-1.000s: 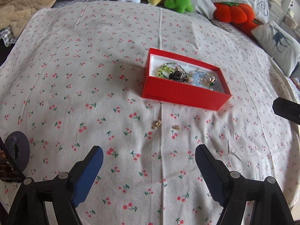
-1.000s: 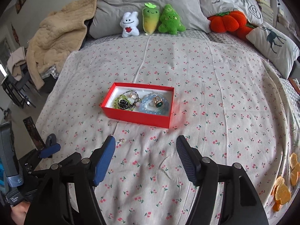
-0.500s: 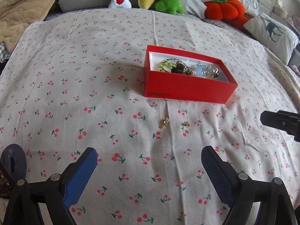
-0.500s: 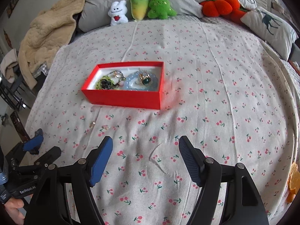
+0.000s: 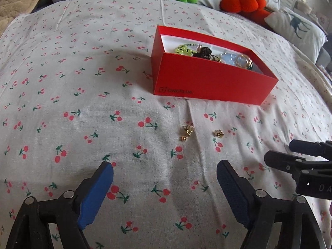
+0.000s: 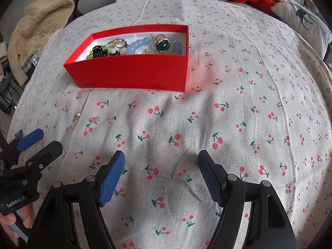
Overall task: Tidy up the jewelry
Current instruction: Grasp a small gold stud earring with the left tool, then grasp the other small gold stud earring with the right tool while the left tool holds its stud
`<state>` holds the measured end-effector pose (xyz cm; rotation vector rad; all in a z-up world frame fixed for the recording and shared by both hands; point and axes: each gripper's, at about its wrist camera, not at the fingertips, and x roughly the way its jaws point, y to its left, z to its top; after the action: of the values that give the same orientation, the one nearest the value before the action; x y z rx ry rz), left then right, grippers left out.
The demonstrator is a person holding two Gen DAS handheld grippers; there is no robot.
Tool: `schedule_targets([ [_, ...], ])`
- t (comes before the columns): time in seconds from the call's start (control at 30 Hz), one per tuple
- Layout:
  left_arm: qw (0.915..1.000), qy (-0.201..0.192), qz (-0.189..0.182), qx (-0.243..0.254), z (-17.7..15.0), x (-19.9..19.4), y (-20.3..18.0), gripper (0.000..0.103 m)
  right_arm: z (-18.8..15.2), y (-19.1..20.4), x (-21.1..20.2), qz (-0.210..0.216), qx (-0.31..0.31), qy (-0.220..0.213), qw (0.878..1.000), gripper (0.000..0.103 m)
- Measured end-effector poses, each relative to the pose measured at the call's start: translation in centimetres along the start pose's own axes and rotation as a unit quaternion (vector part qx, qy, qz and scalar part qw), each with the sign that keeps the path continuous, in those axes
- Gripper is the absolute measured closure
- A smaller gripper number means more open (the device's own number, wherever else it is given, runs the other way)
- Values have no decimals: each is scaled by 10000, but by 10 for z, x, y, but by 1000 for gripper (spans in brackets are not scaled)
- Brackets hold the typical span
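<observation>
**Both tools come down toward the loose earrings in front of the red box**

Left wrist view: against a second ago, the cherry-print bedspread [image 5: 83, 83] fills more of the picture and the two small gold earrings [image 5: 187, 132] [image 5: 218, 133] sit larger and nearer, so the left tool [image 5: 165, 178] has sunk toward them. Its jaws are closing but remain spread, with only cloth between them; the earrings lie just ahead of the tips. That suggests a pick-up is about to begin. The red box [image 5: 209, 83] stands beyond, holding a yellow-green piece, a dark clip, pale blue beads and a gold ring.

Right wrist view: the right tool [image 6: 160, 168] has likewise dropped lower over bare cloth, jaws spread and empty, well right of the earrings [image 6: 76, 117] [image 6: 95, 119]. The box [image 6: 132, 72] shows a blue bead bracelet [image 6: 134, 48], a green-stone ring [image 6: 161, 45] and the dark clip, with nothing sorted out yet.
</observation>
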<state>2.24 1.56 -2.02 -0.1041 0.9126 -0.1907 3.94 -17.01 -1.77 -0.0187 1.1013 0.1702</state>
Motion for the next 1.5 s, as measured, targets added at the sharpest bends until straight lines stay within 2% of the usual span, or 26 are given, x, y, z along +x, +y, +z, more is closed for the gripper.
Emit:
schedule_targets([
  [0.1, 9999, -73, -119, 81, 1, 9, -4, 29, -4, 6, 5, -174, -226, -94, 9995, 25],
  [0.2, 9994, -129, -295, 92, 5, 12, -5, 42, -6, 10, 7, -275, -460, -219, 9983, 21],
  [0.23, 9993, -127, -352, 84, 6, 13, -5, 48, -8, 10, 7, -283, -490, -271, 9980, 19],
  [0.4, 9985, -64, -531, 143, 12, 19, -5, 64, -11, 5, 7, -231, -530, -467, 9972, 15],
  [0.67, 9986, 110, -234, 461, 22, 31, -21, 81, -13, 6, 6, -253, -560, -473, 9970, 14],
  [0.77, 9987, 177, -58, 465, 25, 32, -23, 94, -13, 7, 6, -269, -546, -460, 9971, 14],
  [0.8, 9988, 199, 3, 455, 25, 32, -23, 101, -13, 7, 6, -274, -539, -452, 9971, 14],
  [1.23, 9993, 216, 243, 157, 11, 9, -3, 101, 0, 16, 12, -204, -341, -353, 9986, 13],
  [1.5, 9993, 197, 309, 77, 1, 0, 13, 101, 7, 36, 19, -31, -501, -373, 9980, 14],
])
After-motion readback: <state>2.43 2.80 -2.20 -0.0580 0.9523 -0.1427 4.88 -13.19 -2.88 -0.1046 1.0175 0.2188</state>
